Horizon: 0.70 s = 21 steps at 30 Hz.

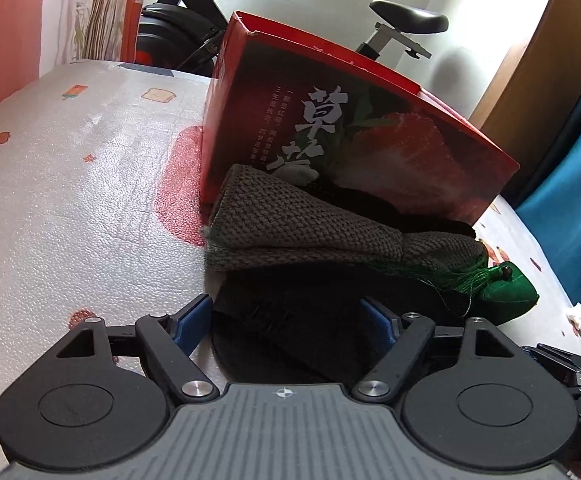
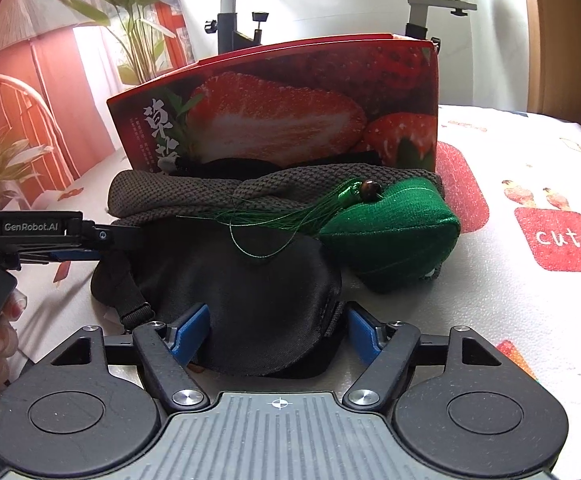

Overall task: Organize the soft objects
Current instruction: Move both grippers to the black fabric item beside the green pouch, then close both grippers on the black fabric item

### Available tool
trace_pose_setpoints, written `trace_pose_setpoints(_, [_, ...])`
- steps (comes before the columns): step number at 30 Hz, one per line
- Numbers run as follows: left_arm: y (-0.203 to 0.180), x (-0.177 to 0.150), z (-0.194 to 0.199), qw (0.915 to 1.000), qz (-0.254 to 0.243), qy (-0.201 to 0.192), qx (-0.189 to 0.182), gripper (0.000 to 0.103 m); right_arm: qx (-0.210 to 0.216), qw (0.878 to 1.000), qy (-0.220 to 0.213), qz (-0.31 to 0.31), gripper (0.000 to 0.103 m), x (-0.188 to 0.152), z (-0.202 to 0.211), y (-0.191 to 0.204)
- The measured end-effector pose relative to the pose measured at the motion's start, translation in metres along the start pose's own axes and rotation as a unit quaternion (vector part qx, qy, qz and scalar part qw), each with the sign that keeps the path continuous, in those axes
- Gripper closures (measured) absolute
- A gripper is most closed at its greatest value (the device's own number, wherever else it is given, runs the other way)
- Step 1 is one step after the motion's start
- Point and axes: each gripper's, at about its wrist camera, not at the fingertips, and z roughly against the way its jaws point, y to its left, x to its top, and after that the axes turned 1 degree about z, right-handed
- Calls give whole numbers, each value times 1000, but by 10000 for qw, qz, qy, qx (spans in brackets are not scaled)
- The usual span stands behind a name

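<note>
One black satin eye mask point(image 2: 250, 304), crumpled, w/ elastic strap, on mat point(image 2: 510, 320).

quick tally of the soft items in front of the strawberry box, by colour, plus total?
Black: 1, the black eye mask
Grey-brown: 1, the knitted cloth
Green: 1, the green stuffed pouch with a tassel
Total: 3, all on the mat before the red strawberry box. More black fabric shows behind the knit; I cannot tell whether it is separate.
</note>
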Motion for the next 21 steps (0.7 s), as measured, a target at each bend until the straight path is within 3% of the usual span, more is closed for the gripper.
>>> trace_pose_setpoints(7, [9,-6,15,9968,598,-125,-516,34,-15,10000,7,18,37,0,1,-1])
trace_pose_setpoints(12, [18,-14,30,9936,858,-315,-670,46,-46,10000,39,-9,41,1,1,-2])
trace_pose_setpoints(18, [19,-17,38,9949,752,-412,-538,71,-98,9998,110,-116,50,4,4,-6])
trace_pose_setpoints(21, [14,-17,37,9959,611,-370,-563,74,-142,9998,97,-115,54,4,7,-7])
